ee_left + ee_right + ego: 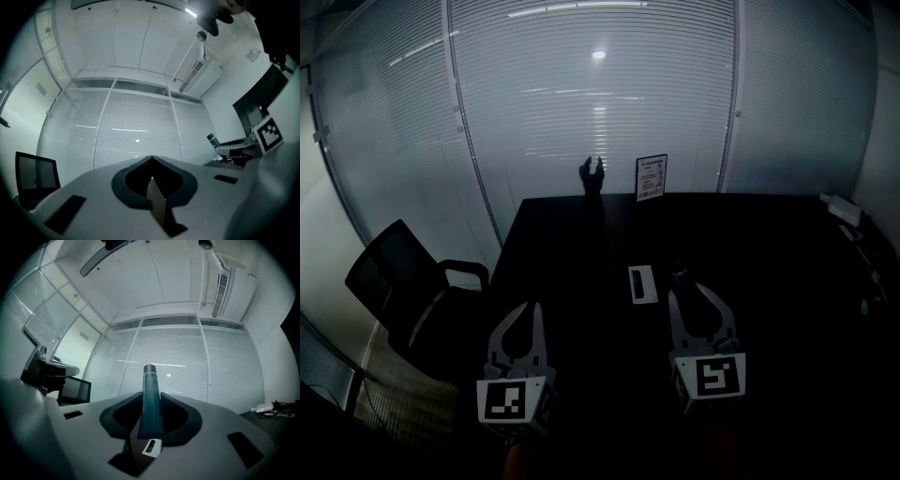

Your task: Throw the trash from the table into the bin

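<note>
While a teal tube (151, 399) is gripped in the partly closed right tongs (689, 295) over the dark desk (769, 281), the carrying step is judged to be in hand. The left tongs (151, 161) are closed and empty; no bin is seen, so it must be found next. Blinds (600, 112) and an office chair (394, 281) are seen behind.
</note>
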Tool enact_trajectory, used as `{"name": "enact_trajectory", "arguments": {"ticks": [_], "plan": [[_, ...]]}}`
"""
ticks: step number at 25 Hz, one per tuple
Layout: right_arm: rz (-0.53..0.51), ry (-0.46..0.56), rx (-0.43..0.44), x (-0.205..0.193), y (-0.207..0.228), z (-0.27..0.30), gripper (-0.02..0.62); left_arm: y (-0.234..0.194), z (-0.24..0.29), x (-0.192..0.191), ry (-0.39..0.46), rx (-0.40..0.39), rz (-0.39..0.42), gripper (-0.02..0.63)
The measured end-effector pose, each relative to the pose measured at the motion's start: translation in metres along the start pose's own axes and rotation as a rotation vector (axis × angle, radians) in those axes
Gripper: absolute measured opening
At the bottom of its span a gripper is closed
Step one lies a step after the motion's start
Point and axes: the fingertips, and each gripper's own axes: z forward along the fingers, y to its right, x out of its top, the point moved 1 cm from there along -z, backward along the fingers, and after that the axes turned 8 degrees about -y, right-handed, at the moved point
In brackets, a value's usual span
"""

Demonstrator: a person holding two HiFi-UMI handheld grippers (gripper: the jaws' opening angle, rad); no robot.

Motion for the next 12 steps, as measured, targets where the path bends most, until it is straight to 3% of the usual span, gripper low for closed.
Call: {"name": "enact_trajectory", "arguments": {"ticks": [6, 12], "plan": [[-0.003, 0.004, -0.054, -0.002, 0.032, -0.024, 0.124, 0.040, 0.007, 0.009, 0.020, -0.057, 0.015, -0.001], [-0.001, 0.001, -0.120, -0.009, 0.110, -0.073, 0.124, 0.128, 0.015, 0.015, 0.020, -0.122, 0.022, 0.000]]}}
